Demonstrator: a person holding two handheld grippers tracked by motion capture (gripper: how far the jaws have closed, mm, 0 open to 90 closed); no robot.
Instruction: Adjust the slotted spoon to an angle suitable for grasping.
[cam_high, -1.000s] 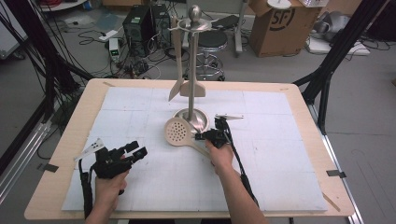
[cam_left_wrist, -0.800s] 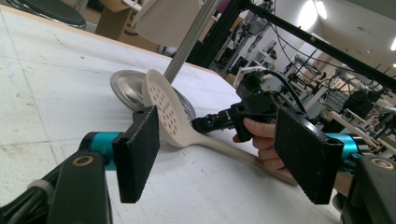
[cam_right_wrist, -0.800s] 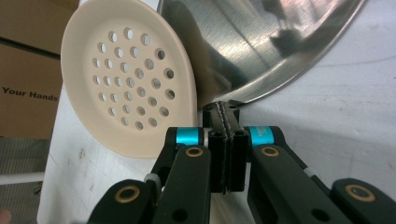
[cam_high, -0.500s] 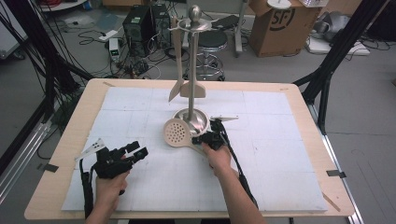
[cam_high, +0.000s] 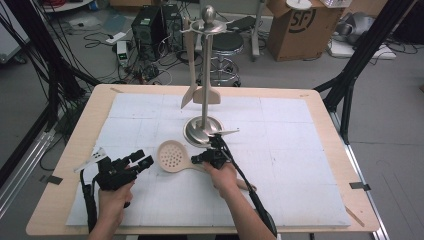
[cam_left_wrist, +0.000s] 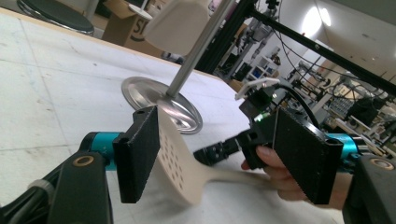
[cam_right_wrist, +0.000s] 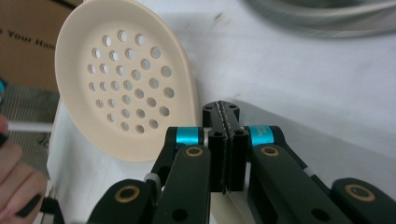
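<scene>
Cream plastic marks the slotted spoon (cam_high: 172, 156) in the high view: its round, holed bowl lies on the white-covered desk (cam_high: 300, 165) just left of the right tongs (cam_high: 204, 158), and its handle runs back under those tongs and the right hand (cam_high: 223, 176) toward the person. The right tongs sit just in front of the steel base of the utensil stand (cam_high: 202, 131), where two wooden spatulas (cam_high: 199, 92) hang beside the pole. The left tongs (cam_high: 141, 163) hover low at the desk's near left, jaws apart with nothing between them, tips pointing at the spoon's bowl but short of it.

From the left gripper view, the left tongs (cam_left_wrist: 224, 158) stand wide open with nothing held; past the gap between them the spoon (cam_left_wrist: 180, 163) is tilted on edge, its handle leading off to the right tongs (cam_left_wrist: 210, 153) and the hand behind. The stand's shiny base (cam_left_wrist: 161, 100) lies beyond the spoon.

In the right gripper view, the right tongs (cam_right_wrist: 224, 140) are pressed fully together with the spoon's handle pinched at their base; the holed bowl (cam_right_wrist: 123, 81) rises just up and left of the tips, above the white desk cover.
</scene>
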